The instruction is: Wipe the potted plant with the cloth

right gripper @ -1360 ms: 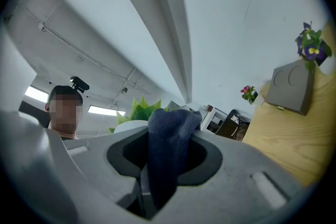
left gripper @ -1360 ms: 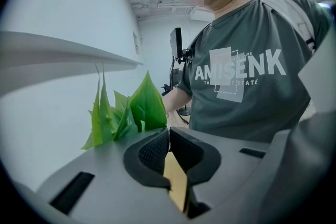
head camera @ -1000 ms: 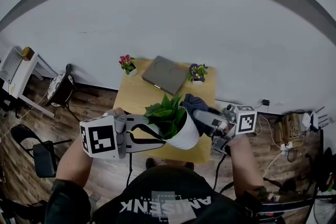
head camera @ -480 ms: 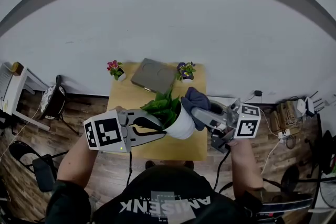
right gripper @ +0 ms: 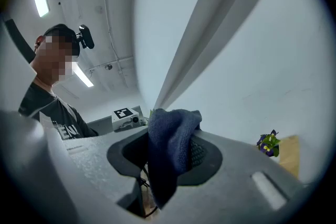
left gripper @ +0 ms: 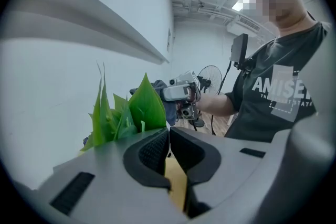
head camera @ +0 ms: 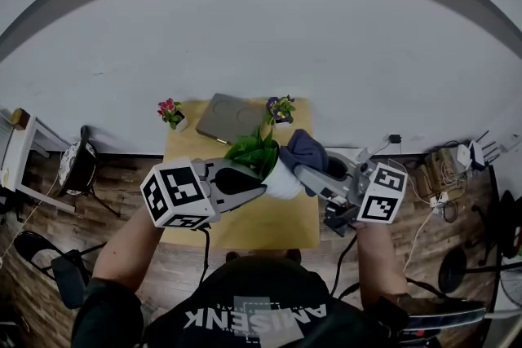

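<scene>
The potted plant has broad green leaves in a white pot. It hangs tilted above the wooden table. My left gripper reaches it from the left, jaws shut at the pot's rim. In the left gripper view the left gripper shows only a thin slit, with the leaves just behind its left finger and the pot hidden. My right gripper comes in from the right, shut on a dark blue cloth that lies against the pot's right side. The cloth drapes over the right gripper's pads.
At the table's far edge stand a small pink-flowered pot, a purple-flowered pot and a flat grey board. A white wall rises behind. Chairs stand at left on the wood floor, cables at right.
Both grippers and the pot have shifted toward the table's far side. The left gripper has rolled, its marker cube turning. The cloth has stayed by the pot's right side.
</scene>
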Available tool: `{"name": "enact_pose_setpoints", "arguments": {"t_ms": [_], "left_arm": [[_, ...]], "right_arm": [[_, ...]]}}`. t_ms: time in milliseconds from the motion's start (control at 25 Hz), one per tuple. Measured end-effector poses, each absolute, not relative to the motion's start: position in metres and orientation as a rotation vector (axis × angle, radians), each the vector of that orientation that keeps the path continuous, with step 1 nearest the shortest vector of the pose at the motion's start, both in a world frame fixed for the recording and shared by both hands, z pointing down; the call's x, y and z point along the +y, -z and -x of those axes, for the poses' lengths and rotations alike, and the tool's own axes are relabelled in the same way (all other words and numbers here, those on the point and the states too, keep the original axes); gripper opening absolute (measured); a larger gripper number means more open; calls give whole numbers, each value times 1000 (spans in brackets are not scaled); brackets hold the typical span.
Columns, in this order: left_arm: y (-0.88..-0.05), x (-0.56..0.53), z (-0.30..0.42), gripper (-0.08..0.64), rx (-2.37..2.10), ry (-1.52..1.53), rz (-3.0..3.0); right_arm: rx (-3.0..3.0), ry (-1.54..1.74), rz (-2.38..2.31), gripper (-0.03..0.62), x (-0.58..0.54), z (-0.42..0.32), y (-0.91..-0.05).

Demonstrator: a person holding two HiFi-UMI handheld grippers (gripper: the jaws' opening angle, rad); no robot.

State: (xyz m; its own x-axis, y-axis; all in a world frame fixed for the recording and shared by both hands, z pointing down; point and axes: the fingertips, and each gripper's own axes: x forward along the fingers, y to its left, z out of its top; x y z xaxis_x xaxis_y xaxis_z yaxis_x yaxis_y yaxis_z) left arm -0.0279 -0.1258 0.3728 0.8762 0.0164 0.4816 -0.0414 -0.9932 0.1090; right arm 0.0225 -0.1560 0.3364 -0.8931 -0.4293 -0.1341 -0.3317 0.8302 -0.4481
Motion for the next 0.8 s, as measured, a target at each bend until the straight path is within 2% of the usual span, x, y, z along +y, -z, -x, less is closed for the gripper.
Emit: {"name": "enact_pose_setpoints", "arguments": {"t_ms": [800], "left_arm": [[-369, -180, 17, 8, -334, -652, -2681]], "right_arm": [[3128, 217, 723, 124, -138, 14, -366]]}}
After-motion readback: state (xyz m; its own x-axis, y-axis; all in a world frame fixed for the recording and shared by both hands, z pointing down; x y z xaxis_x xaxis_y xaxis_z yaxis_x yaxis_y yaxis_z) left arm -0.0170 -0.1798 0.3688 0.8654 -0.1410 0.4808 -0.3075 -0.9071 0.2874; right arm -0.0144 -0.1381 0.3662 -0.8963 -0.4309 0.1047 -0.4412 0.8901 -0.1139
